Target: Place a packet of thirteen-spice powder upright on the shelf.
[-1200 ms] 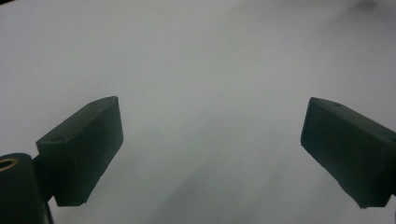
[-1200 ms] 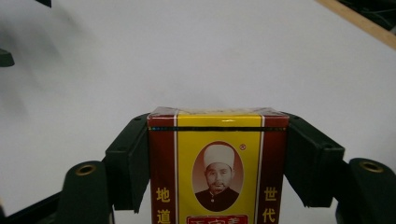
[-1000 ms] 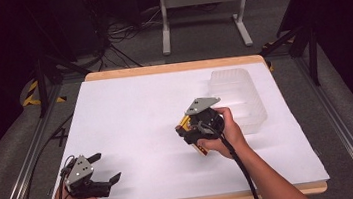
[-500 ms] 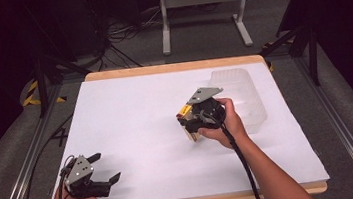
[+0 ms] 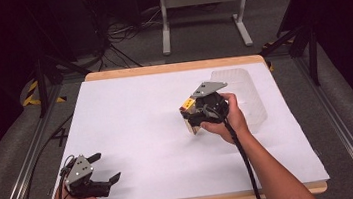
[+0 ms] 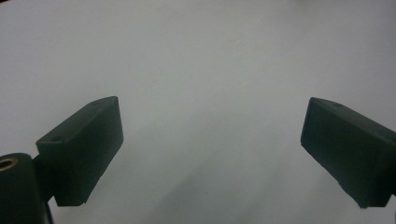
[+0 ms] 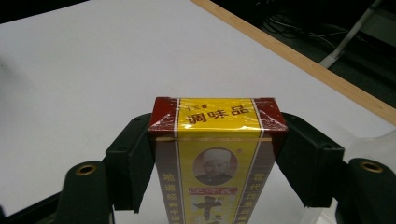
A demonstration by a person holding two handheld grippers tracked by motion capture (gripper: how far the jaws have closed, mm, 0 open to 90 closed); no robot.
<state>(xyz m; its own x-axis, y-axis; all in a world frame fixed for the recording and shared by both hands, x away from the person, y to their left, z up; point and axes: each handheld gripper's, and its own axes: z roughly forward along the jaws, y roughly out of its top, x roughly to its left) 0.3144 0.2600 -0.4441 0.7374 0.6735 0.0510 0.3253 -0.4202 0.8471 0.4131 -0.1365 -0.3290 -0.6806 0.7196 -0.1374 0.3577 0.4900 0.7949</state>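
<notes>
Right gripper view puts the yellow and dark-red cardboard box with printed characters and a small portrait (image 7: 217, 154) squarely between that gripper's two black jaws, one pressing each long side, its long axis running along the jaws and its short end face pointing away from the hand. The wrapping looks glossy and the edges are crisp and undented. From the high view, the right gripper (image 5: 193, 119) holds this box lifted over the white-covered table (image 5: 130, 110), right of the middle and nearer the far edge, the box end tilted down toward the sheet. Just beyond the hand, by the far right corner, lies a clear plastic tray (image 5: 249, 91); the right hand is by far the nearer to it, so any move there likely falls to that arm. The left gripper (image 5: 102, 167) rests near the near left corner, well apart, its jaws spread wide and empty over bare white surface.
</notes>
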